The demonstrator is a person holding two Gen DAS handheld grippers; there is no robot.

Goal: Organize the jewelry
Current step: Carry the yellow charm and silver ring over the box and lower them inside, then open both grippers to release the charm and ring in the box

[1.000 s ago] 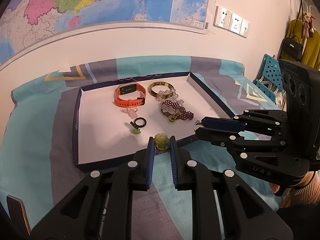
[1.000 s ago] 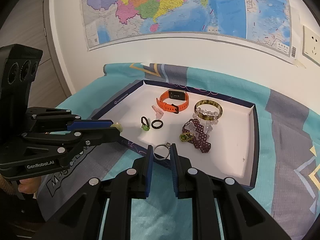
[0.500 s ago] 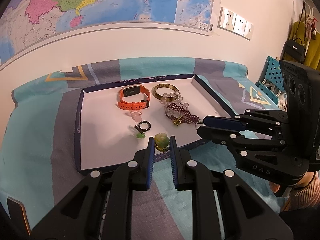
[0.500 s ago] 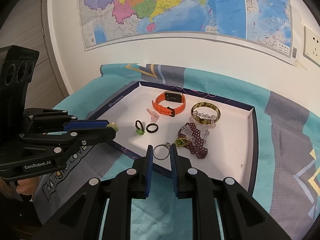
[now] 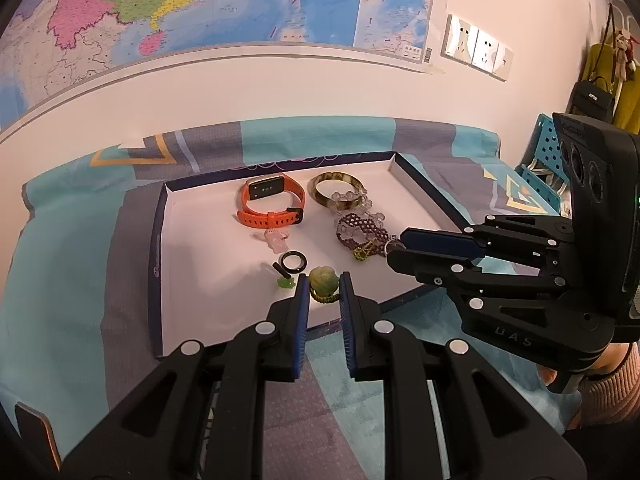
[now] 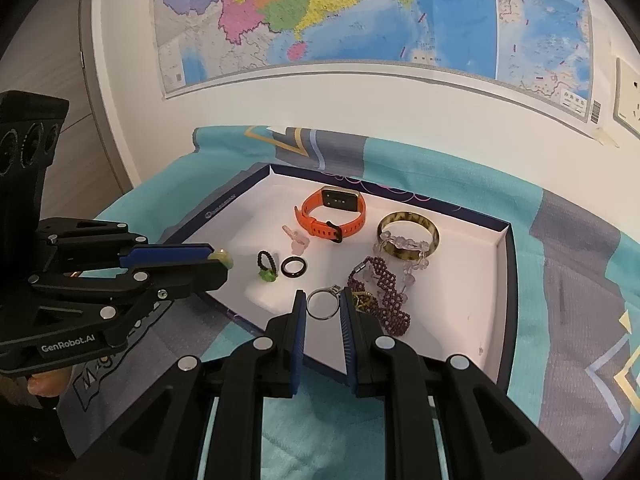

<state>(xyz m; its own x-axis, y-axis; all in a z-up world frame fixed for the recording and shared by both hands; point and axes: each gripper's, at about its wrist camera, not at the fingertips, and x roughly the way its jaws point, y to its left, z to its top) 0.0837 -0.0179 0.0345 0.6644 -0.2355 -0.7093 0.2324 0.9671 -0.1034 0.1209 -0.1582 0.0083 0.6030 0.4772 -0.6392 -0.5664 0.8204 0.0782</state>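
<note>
Your left tongs (image 5: 324,294) grip a green carved bead ring (image 5: 323,280) over the near edge of the tray (image 5: 158,264); your right tongs (image 6: 323,304) pinch a thin silver ring (image 6: 323,305) over the same edge, further right. The shallow white tray, dark-walled, lies on a teal-and-grey patterned cloth (image 6: 580,280) that drapes the tabletop. Past the rings lie a glossy black ring (image 6: 293,267), a dark beaded ring with a green stone (image 6: 267,267), and a purple beaded bracelet (image 6: 386,292). Toward the far edge sit an orange watch (image 6: 332,213) and a mottled bangle (image 6: 408,234). Bare white floor stays open at the tray's left and right sides. A map (image 6: 360,12) covers the wall behind.
</note>
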